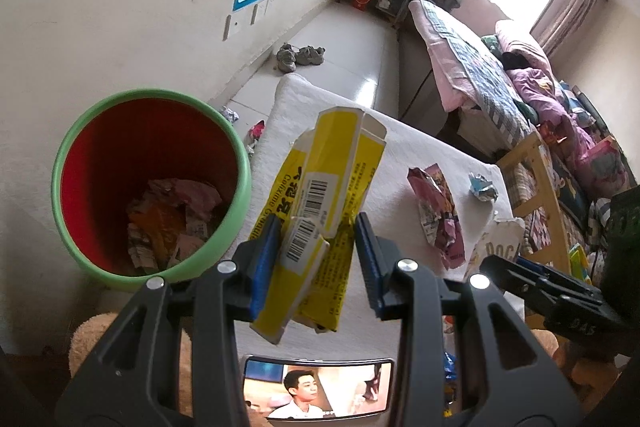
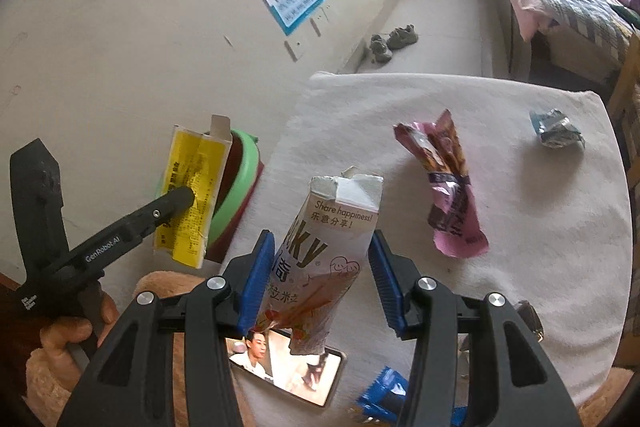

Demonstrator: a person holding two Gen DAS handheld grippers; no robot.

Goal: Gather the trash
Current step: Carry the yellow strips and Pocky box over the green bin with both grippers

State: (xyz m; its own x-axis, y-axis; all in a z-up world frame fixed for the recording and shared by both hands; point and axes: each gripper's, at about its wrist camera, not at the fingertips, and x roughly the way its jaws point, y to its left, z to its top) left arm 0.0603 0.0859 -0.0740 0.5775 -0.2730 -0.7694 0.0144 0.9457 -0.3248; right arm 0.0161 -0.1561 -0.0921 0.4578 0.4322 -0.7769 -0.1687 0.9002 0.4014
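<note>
Left tongs (image 1: 316, 259) pinch a flattened yellow cardboard box (image 1: 320, 195), long axis upright, beside the round green bin (image 1: 76, 131). Right tongs (image 2: 320, 275) clamp a torn, glossy snack box (image 2: 324, 251), open end up.

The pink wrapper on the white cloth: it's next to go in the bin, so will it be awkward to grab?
The pink wrapper is crumpled and twisted, so it is probably floppy and very light. Its glossy film may slip between the pads. It lies flat on the white cloth, so it should not roll.
</note>
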